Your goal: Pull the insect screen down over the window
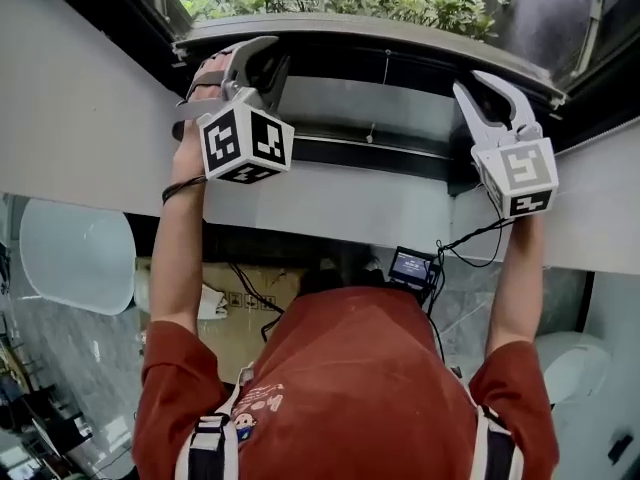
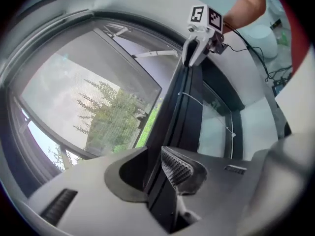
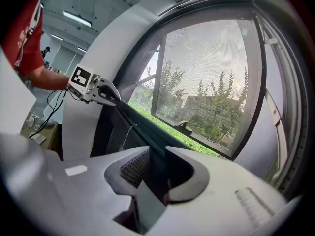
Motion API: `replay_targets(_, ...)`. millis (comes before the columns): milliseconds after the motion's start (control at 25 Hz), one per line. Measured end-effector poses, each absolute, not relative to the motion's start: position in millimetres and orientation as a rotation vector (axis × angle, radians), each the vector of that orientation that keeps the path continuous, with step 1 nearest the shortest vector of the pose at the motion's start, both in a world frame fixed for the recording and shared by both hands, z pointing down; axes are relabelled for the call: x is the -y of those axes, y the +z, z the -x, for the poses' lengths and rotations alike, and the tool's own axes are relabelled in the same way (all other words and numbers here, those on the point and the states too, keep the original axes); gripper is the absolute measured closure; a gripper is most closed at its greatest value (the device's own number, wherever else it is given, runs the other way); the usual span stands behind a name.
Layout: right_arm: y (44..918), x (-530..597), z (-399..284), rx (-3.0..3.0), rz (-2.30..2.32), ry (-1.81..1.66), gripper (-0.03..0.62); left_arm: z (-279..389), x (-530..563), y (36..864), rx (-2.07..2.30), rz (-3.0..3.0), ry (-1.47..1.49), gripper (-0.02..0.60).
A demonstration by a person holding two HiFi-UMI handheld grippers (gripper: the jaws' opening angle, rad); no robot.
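Note:
The insect screen's dark pull bar (image 1: 400,153) runs across the window's lower frame, and both raised grippers sit on it. My left gripper (image 1: 250,63) straddles the bar's left end; in the left gripper view the bar (image 2: 179,107) fills the gap between the jaws (image 2: 155,151), and I cannot see whether the pads press on it. At the bar's right end, my right gripper (image 1: 490,93) stands open with the bar (image 3: 135,119) loose between its jaws (image 3: 156,149). Grey mesh (image 3: 206,73) covers the pane, with trees behind it.
White wall panels (image 1: 80,118) flank the window. Below, past the person's red shirt, are a cardboard box (image 1: 240,318), a small device with a lit screen (image 1: 412,266) on black cables, and a pale round object (image 1: 75,253). A thin cord (image 2: 197,100) hangs by the bar.

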State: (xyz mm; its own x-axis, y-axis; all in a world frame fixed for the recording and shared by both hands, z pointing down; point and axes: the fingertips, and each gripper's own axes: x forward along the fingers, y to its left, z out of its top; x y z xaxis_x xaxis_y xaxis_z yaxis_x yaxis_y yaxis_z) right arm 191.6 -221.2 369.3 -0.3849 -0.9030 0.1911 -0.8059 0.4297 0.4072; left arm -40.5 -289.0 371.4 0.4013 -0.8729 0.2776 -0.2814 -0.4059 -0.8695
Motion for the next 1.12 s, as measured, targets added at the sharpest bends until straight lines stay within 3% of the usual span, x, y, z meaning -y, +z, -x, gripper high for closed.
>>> replay_targets(280,373.7,206.1,-194.5,2.342,-1.523,-0.297,0.487,44.5,263.1,371.5,-1.122,2.073,-0.793,0.492)
replay_targets(800,366.1,150.3,-179.9,2.436,-1.825,-0.257,0.488,29.1,184.6,360.1,-1.437,2.451,-0.131,0.492)
replay_targets(1120,367.8,120.8,-157.8,2.482,-1.991,-0.225,0.490,30.6,152.4,364.7,-1.551,2.607,0.073,0.497)
